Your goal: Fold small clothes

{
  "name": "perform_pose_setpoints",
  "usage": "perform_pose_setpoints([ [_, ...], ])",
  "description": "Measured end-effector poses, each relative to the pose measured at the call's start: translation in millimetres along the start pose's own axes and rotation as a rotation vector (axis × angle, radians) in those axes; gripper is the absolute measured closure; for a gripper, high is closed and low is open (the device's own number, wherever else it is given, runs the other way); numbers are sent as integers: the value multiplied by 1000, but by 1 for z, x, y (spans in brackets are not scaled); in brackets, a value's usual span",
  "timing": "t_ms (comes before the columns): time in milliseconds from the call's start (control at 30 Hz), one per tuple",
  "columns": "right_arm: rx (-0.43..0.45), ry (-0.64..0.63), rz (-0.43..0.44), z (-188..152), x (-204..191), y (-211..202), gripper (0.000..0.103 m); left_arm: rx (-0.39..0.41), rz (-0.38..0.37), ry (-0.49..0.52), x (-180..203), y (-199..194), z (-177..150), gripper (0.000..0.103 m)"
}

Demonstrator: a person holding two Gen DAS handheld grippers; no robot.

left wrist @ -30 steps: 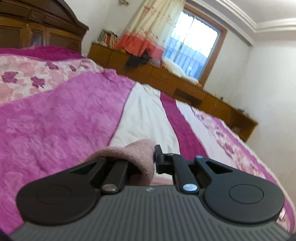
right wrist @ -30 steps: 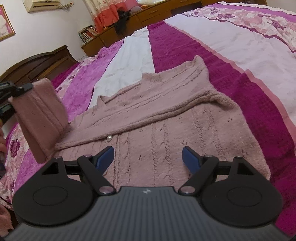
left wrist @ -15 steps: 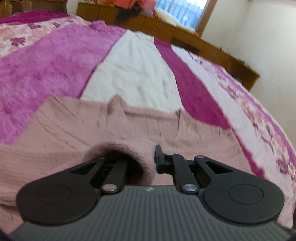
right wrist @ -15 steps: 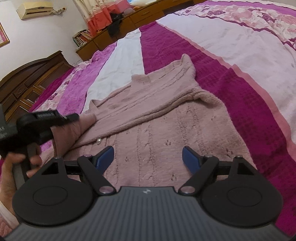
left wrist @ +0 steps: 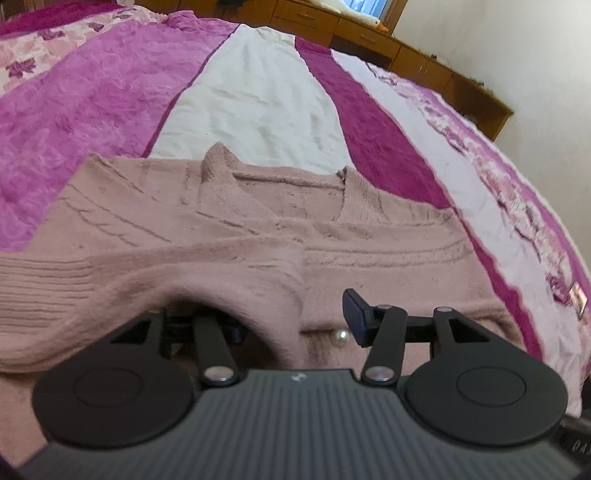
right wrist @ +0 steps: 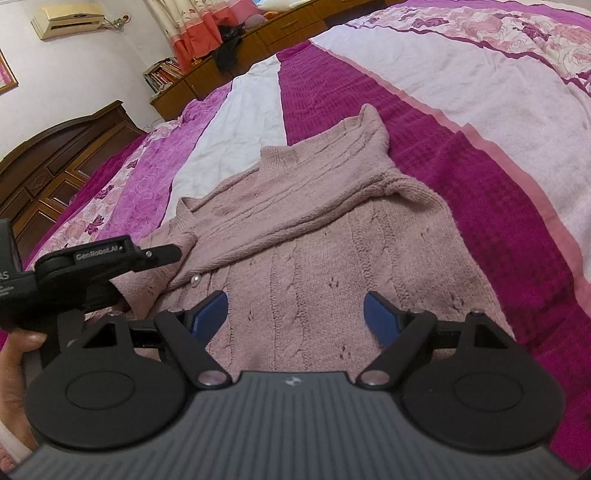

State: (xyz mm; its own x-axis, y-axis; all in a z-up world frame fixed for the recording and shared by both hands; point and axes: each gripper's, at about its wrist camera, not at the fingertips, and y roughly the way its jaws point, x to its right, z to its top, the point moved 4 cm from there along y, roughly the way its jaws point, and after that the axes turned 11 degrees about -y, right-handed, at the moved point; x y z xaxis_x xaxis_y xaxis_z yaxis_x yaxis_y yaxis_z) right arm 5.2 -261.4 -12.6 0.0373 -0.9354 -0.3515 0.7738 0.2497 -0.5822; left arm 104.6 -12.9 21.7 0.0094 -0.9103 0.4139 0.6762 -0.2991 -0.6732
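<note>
One pink knitted cardigan (right wrist: 332, 236) lay flat on the striped bedspread (right wrist: 498, 166), both of its sleeves folded across the chest. The left gripper (left wrist: 295, 317) sat low at the garment's nine-o'clock edge, its jaws opening, a sleeve cuff (left wrist: 236, 280) draped between them and probably no longer pinched. The right gripper (right wrist: 295, 314) hovered at six o'clock, jaws spread wide, gripping nothing. One pearl button (right wrist: 195, 280) showed.

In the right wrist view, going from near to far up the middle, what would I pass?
Blue fingers → pink knitted sweater → striped bedspread → wooden cabinets under the curtain.
</note>
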Motion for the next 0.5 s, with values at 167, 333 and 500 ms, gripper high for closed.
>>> perform_pose_setpoints([
  [167,1,-4,3,-1,-3,-1,17,-25,23,22,-3,-16,-6,50],
  [333,-2,-23,6,0,-9,-1,17,-57,29,12,-15,-34,-10,50],
  [500,-8,-60,18,5,-19,-1,17,-72,61,-32,-35,-54,-8,50],
])
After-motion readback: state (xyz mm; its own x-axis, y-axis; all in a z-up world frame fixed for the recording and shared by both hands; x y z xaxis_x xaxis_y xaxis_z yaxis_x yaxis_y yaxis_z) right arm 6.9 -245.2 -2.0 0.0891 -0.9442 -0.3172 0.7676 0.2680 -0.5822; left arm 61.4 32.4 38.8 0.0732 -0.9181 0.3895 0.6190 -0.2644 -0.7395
